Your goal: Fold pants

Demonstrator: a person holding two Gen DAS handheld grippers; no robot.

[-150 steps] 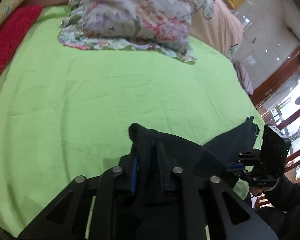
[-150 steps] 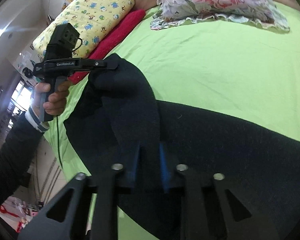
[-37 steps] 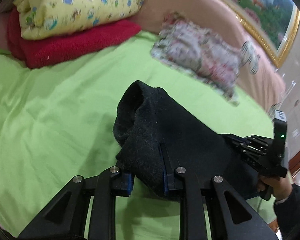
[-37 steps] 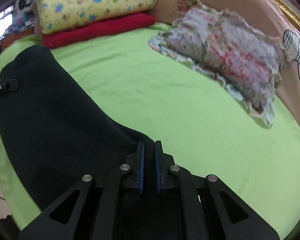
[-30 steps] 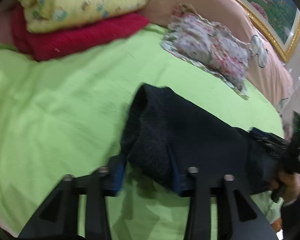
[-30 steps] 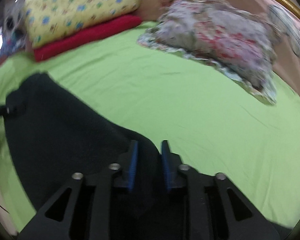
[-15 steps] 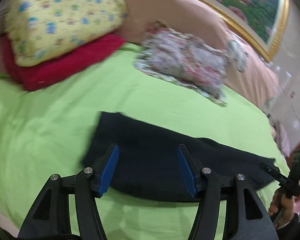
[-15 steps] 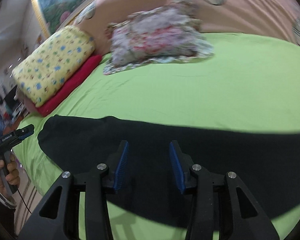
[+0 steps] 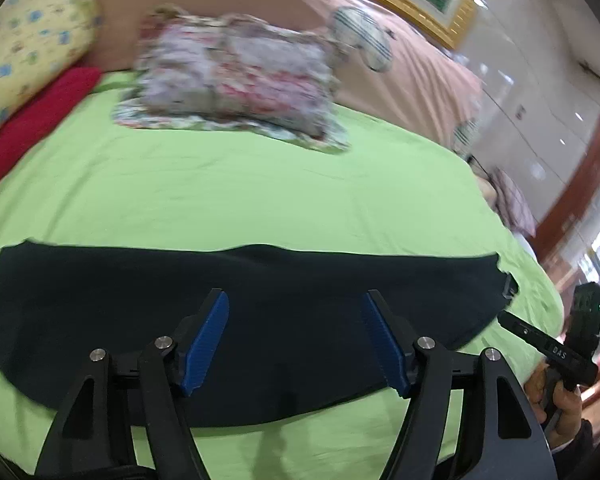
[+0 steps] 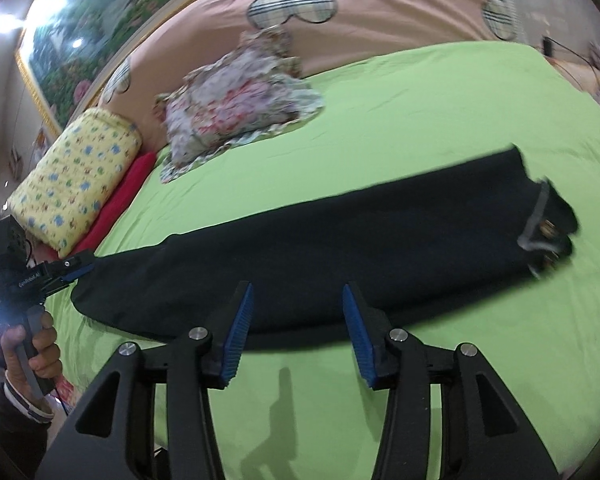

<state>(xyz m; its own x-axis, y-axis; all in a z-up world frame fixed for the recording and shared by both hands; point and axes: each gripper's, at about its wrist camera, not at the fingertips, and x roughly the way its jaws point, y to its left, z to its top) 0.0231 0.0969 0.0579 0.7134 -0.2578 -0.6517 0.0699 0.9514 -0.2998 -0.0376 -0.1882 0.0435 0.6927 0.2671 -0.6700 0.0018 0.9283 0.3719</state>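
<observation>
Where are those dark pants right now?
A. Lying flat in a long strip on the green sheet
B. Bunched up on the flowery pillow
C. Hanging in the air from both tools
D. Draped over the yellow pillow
A: the pants lie stretched out on the green sheet, and both the left gripper and right gripper have their jaws open, holding nothing.

Black pants [image 9: 259,312] on a lime-green sheet [image 9: 259,200]; floral pillow [image 9: 235,80], red blanket [image 9: 31,120].

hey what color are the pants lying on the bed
The pants are black, laid flat on the green bedsheet. The right wrist view shows them best.
</observation>
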